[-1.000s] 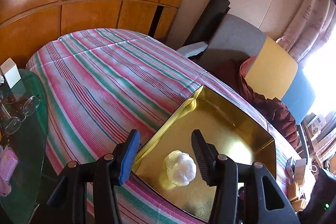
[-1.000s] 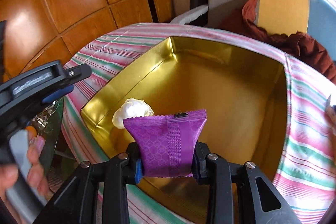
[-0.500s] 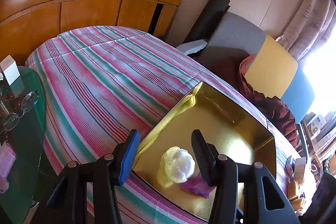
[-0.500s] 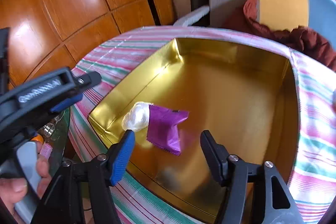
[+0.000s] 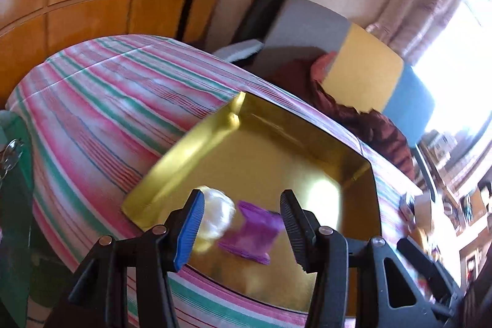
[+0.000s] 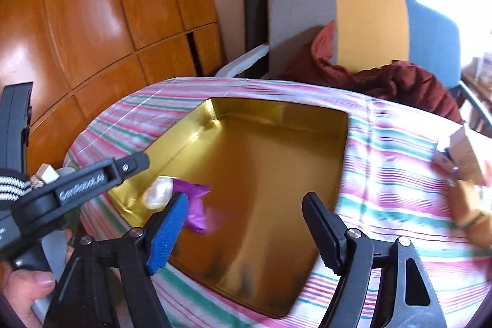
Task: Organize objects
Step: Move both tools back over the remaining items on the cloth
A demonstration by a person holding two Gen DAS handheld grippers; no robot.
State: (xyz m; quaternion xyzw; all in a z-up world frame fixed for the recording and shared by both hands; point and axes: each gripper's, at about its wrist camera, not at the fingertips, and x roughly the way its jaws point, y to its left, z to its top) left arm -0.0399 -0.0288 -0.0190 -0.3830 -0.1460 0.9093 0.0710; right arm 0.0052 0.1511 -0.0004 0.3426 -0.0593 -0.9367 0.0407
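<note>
A shallow gold tin tray [image 5: 276, 143] [image 6: 276, 125] lies on the striped cloth. In its near left corner rest a white wrapped ball [image 5: 216, 215] [image 6: 158, 195] and, touching it, a purple sachet [image 5: 252, 231] [image 6: 196, 205]. My left gripper [image 5: 241, 220] hovers above those two with its jaws apart and nothing between the pads. My right gripper [image 6: 244, 223] is above the tray's near part, jaws opening, nothing between them. The left gripper's black body [image 6: 77, 189] and the hand holding it show at the left of the right wrist view.
The striped cloth [image 5: 101, 112] covers a rounded table. A chair [image 6: 369, 20] with a dark red garment stands behind it. A glass side table [image 5: 12, 174] with spectacles is at the left. Small boxes and packets [image 6: 467, 156] lie at the right edge.
The right gripper let go of the purple sachet, which dropped into the tray beside the white ball. That gripper then rose and drew back. The left gripper shifted sideways over the tray.
</note>
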